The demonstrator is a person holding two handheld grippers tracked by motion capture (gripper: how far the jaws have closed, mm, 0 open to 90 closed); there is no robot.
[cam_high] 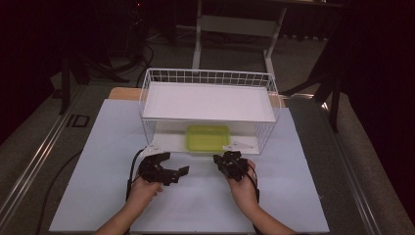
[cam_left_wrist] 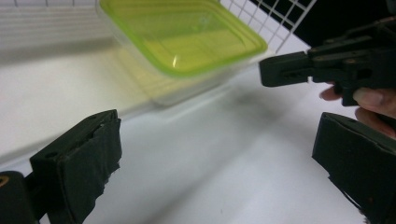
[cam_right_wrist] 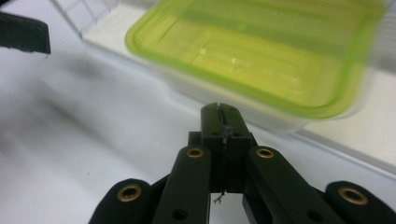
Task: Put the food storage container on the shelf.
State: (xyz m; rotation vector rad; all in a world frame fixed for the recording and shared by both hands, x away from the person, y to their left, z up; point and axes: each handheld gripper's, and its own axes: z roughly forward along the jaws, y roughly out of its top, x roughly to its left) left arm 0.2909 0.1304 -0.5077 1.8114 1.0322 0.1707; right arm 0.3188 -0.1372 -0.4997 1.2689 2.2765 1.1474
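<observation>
A clear container with a lime-green lid sits on the lower level of a white wire rack, under a white shelf board. My left gripper is open on the table just in front of the rack, left of the container. In the left gripper view its jaws stand wide apart with nothing between them, and the container lies ahead. My right gripper is shut and empty, its tip close to the container's near edge, apart from it.
A white mat covers the table in front of the rack. Table legs and a frame stand on the floor behind. In the left gripper view the right gripper reaches in from the right, and the left gripper's jaw shows at the right gripper view's top left.
</observation>
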